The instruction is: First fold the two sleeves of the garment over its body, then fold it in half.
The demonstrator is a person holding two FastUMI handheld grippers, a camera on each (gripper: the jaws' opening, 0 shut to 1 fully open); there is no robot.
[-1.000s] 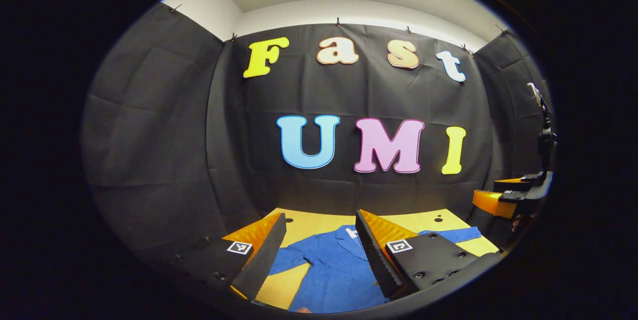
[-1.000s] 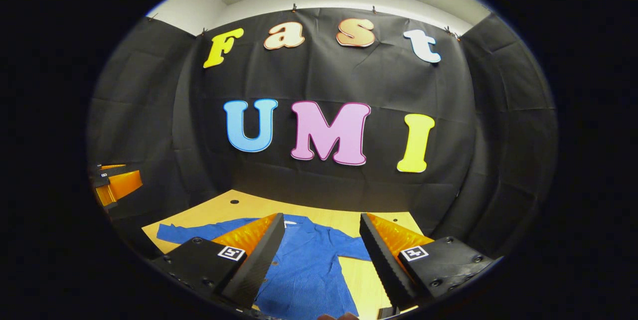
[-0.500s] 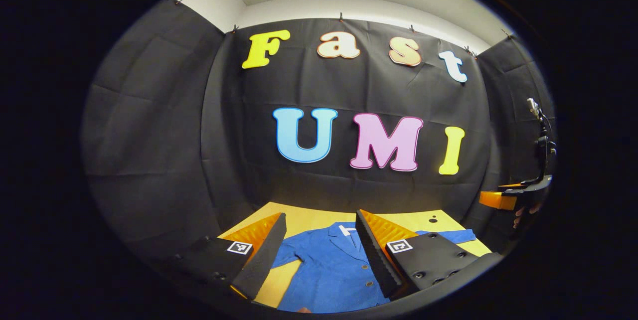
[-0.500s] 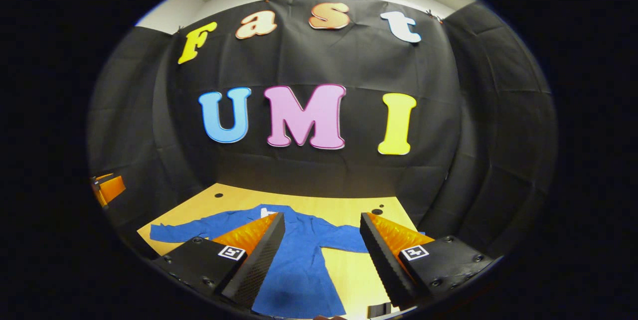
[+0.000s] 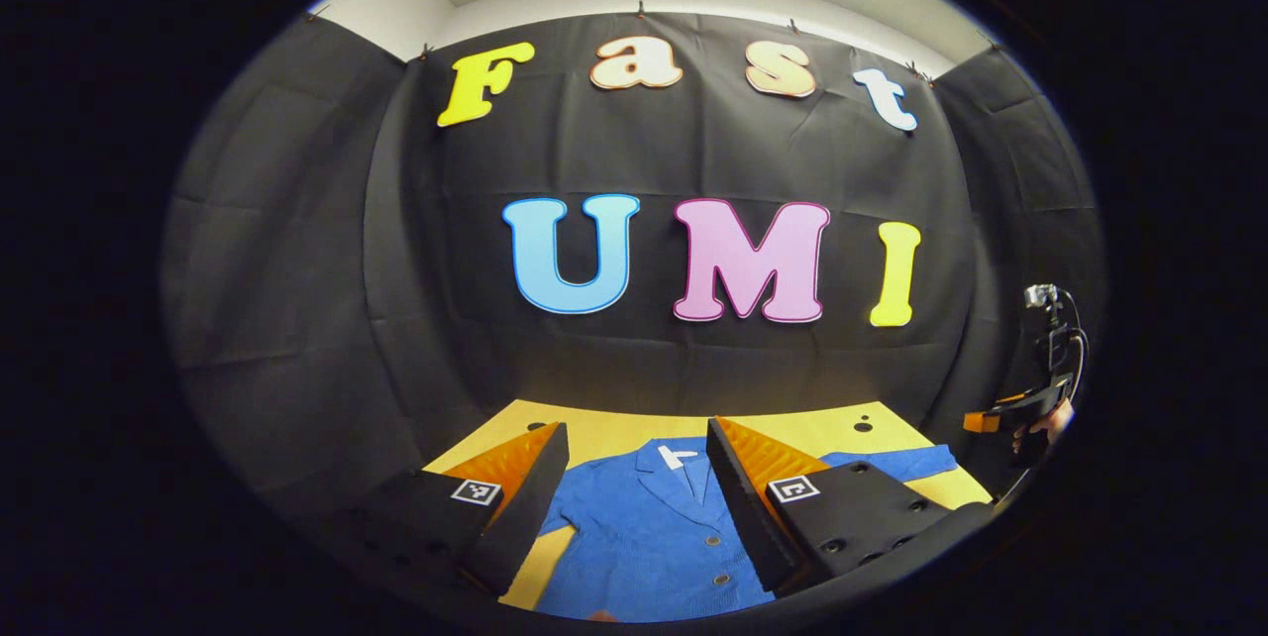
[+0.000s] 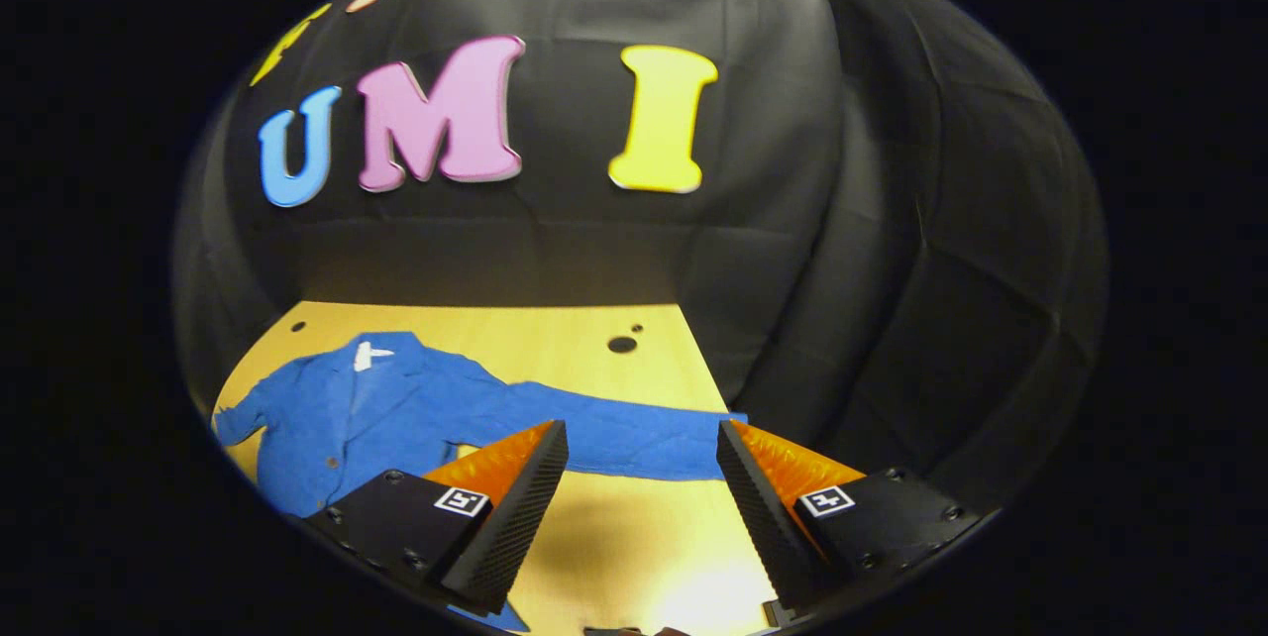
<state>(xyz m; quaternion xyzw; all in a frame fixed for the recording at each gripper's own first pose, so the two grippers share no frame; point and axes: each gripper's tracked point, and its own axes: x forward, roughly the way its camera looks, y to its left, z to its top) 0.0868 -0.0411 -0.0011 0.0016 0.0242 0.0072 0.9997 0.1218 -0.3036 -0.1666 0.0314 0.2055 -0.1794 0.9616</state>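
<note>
Blue shirt (image 6: 347, 413) flat on desk (image 6: 555, 344), sleeve (image 6: 614, 433) just ahead of right tongs (image 6: 642, 497) — both tongs apart, empty. Left tongs (image 5: 634, 492) over the body. Best pinch near the cuff — lift low.

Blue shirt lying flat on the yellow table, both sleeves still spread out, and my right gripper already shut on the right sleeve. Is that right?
Not quite. The right gripper is open, its fingers apart above the sleeve, as the right gripper view shows. The rest holds: the blue shirt lies flat on the yellow table, sleeves spread.
</note>
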